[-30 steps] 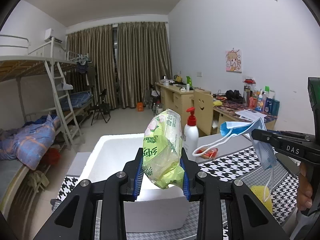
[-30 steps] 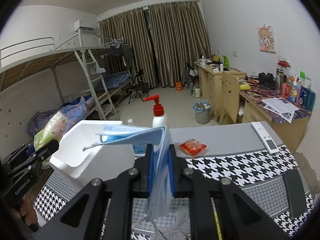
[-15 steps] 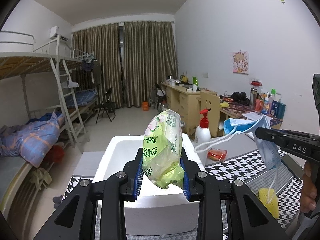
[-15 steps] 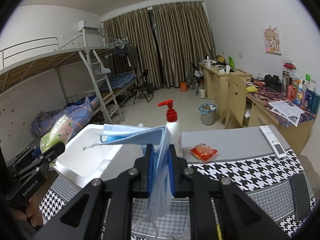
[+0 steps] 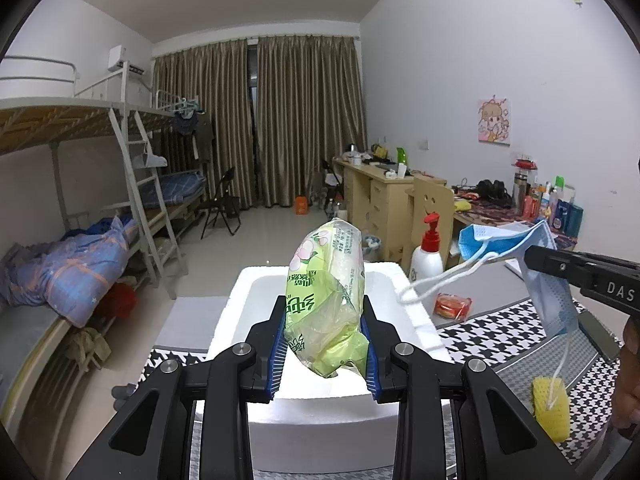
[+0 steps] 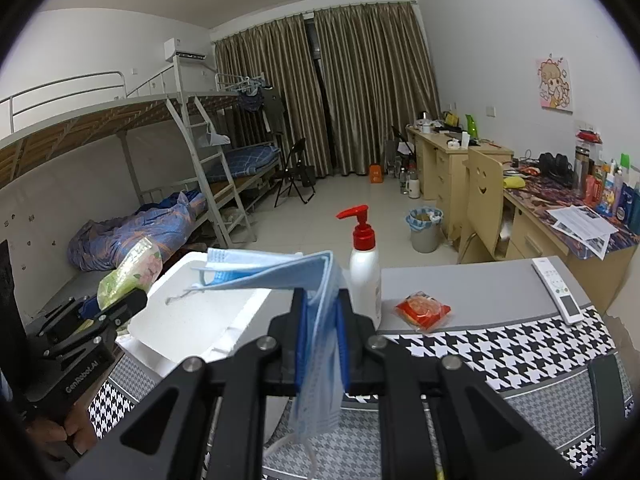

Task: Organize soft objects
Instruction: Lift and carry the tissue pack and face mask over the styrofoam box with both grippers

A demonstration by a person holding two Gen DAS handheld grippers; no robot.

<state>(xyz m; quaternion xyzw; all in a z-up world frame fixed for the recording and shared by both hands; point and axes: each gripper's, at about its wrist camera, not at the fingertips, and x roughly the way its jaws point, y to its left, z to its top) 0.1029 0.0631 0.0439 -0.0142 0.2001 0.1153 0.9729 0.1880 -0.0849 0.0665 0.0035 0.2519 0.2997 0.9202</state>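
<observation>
My left gripper point(image 5: 324, 344) is shut on a green tissue pack point(image 5: 326, 300) and holds it upright above the near side of a white foam box point(image 5: 412, 304). My right gripper point(image 6: 322, 344) is shut on a blue face mask point(image 6: 320, 308), which hangs over the pads with its ear loops dangling. In the left wrist view the right gripper point(image 5: 536, 258) holds the mask point(image 5: 516, 244) just right of the box. In the right wrist view the left gripper point(image 6: 132, 300) and tissue pack point(image 6: 130, 274) sit left of the foam box point(image 6: 192, 320).
A white pump bottle with a red top point(image 6: 364, 264) stands behind the box. A red snack packet point(image 6: 423, 309), a remote point(image 6: 558, 290) and a dark phone point(image 6: 608, 388) lie on the houndstooth table cover point(image 6: 500, 356). A yellow sponge point(image 5: 551, 408) lies at the right.
Both grippers have risen and pulled back a little, so the foam box and bottle sit lower and farther. The mask has drawn closer to the box's right rim. Both grips are unchanged.
</observation>
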